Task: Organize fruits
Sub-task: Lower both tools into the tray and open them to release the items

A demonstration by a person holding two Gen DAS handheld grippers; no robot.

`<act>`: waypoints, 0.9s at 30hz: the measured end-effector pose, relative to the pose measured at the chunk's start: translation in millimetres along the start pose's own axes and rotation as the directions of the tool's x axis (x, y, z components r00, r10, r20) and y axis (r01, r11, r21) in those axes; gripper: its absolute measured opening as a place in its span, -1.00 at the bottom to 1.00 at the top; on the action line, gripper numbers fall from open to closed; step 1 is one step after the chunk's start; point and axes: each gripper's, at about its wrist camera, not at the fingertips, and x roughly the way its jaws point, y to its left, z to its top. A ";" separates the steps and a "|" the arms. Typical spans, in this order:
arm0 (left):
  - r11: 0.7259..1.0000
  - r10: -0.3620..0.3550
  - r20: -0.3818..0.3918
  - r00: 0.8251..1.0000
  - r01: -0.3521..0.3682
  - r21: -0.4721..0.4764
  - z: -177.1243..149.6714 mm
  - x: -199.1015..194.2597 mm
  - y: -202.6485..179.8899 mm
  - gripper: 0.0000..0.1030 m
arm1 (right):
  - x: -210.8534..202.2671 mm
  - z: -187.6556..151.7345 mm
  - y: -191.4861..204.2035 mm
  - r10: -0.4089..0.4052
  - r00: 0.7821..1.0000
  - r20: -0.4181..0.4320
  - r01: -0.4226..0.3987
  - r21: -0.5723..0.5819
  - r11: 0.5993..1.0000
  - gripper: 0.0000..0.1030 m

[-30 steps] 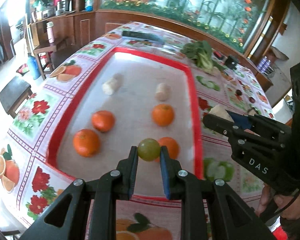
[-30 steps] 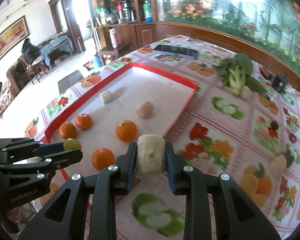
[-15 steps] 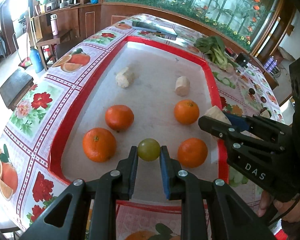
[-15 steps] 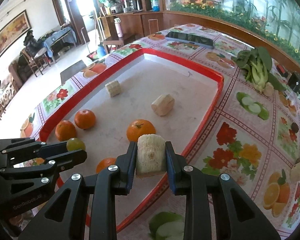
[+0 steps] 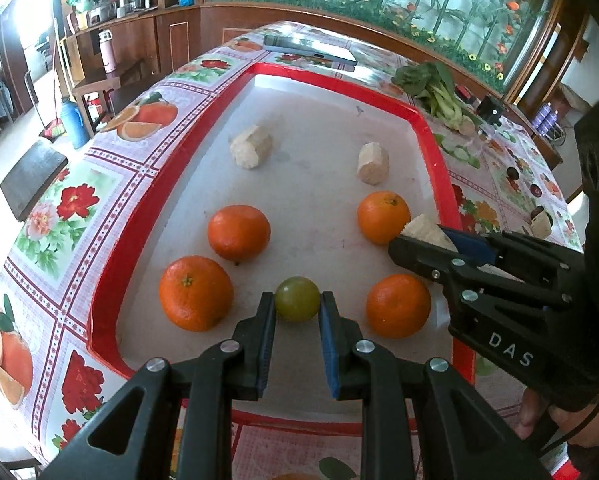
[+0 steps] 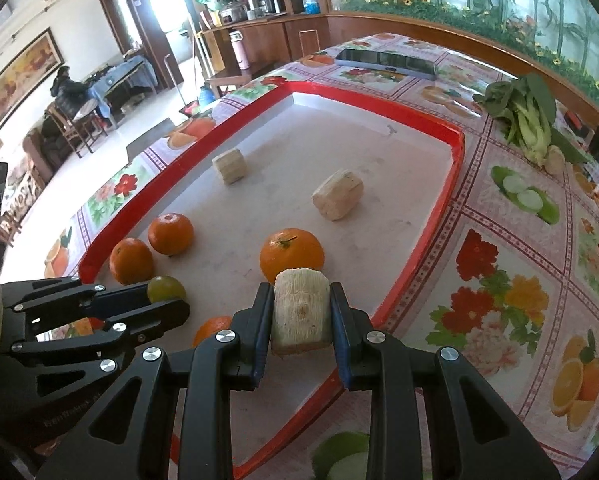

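My left gripper (image 5: 297,312) is shut on a small green fruit (image 5: 297,298), held over the near part of the red-rimmed tray (image 5: 147,208). My right gripper (image 6: 299,316) is shut on a pale cream chunk (image 6: 299,312) over the tray's near right side; it also shows in the left wrist view (image 5: 423,240). Several oranges (image 5: 238,233) lie in the tray's near half. Two more cream chunks (image 5: 251,146) lie in its middle.
The tray (image 6: 443,200) sits on a table with a fruit-and-flower cloth (image 6: 499,280). A phone (image 6: 385,62) lies beyond the tray. Leafy greens (image 6: 527,116) lie at the far right. Chairs and a cabinet stand left of the table.
Both grippers have moved forward over the tray, each still holding its item. The oranges and chunks now look closer.
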 end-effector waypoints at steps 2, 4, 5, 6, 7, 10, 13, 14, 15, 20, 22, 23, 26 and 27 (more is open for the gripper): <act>1.000 0.019 0.010 1.000 -0.019 0.019 -1.9 -0.1 -3.2 -0.52 | 2.3 0.5 0.0 0.003 1.000 -0.006 -0.003 -0.002 1.000 -0.49; 0.998 0.040 0.020 0.999 -0.041 0.043 -3.9 -0.3 -6.8 -0.52 | 2.1 0.1 1.6 -0.006 1.000 0.001 0.006 -0.013 1.000 -0.48; 0.997 0.049 0.025 0.999 -0.050 0.052 -4.6 -0.4 -8.2 -0.52 | 2.1 0.4 1.6 -0.008 1.000 0.001 0.008 -0.015 1.000 -0.48; 0.997 0.056 0.028 0.998 -0.057 0.060 -5.1 -0.4 -9.3 -0.52 | 1.9 0.4 1.0 -0.006 1.000 0.001 0.006 -0.011 1.000 -0.48; 0.996 0.060 0.030 0.998 -0.062 0.064 -5.2 -0.5 -9.9 -0.52 | 1.8 0.0 0.0 -0.004 1.000 0.001 0.004 -0.009 1.000 -0.48; 0.996 0.063 0.030 0.998 -0.065 0.063 -4.8 -1.1 -10.4 -0.49 | 1.5 0.0 -0.8 -0.002 1.000 -0.002 0.002 -0.006 1.000 -0.48; 0.998 0.048 0.021 0.999 -0.049 0.049 -4.1 -1.5 -9.5 -0.35 | -0.5 -0.7 0.1 -0.003 1.000 -0.005 0.003 -0.007 1.000 -0.45; 0.998 0.045 0.018 0.999 -0.045 0.047 -4.3 -1.7 -10.0 -0.31 | -1.8 -1.1 0.3 -0.004 1.000 -0.005 0.004 -0.008 1.000 -0.43; 0.998 0.045 0.015 0.999 -0.045 0.048 -4.9 -2.0 -10.7 -0.22 | -2.8 -1.4 1.0 -0.003 1.000 -0.004 0.003 -0.006 1.000 -0.41; 0.997 0.063 0.005 0.998 -0.063 0.037 -8.3 -3.0 -10.4 0.06 | -10.7 -4.9 2.8 -0.006 1.000 0.004 0.006 -0.003 1.000 -0.33; 0.998 0.059 -0.003 0.998 -0.059 0.025 -9.2 -4.1 -8.5 0.06 | -15.0 -7.0 1.3 -0.002 1.000 0.008 0.002 0.015 1.000 -0.29; 0.998 0.057 -0.007 0.998 -0.057 0.017 -9.7 -4.7 -7.6 0.07 | -17.4 -7.9 0.4 0.004 1.000 0.011 -0.005 0.026 1.000 -0.29; 0.998 0.057 -0.007 0.998 -0.057 0.004 -10.7 -7.9 -7.0 0.07 | -25.7 -10.6 -0.7 0.018 1.000 0.021 -0.019 0.056 0.998 -0.27; 0.998 0.056 -0.008 0.998 -0.056 0.001 -10.8 -8.5 -7.6 0.08 | -28.7 -11.6 -1.4 0.022 0.999 0.027 -0.024 0.065 0.998 -0.25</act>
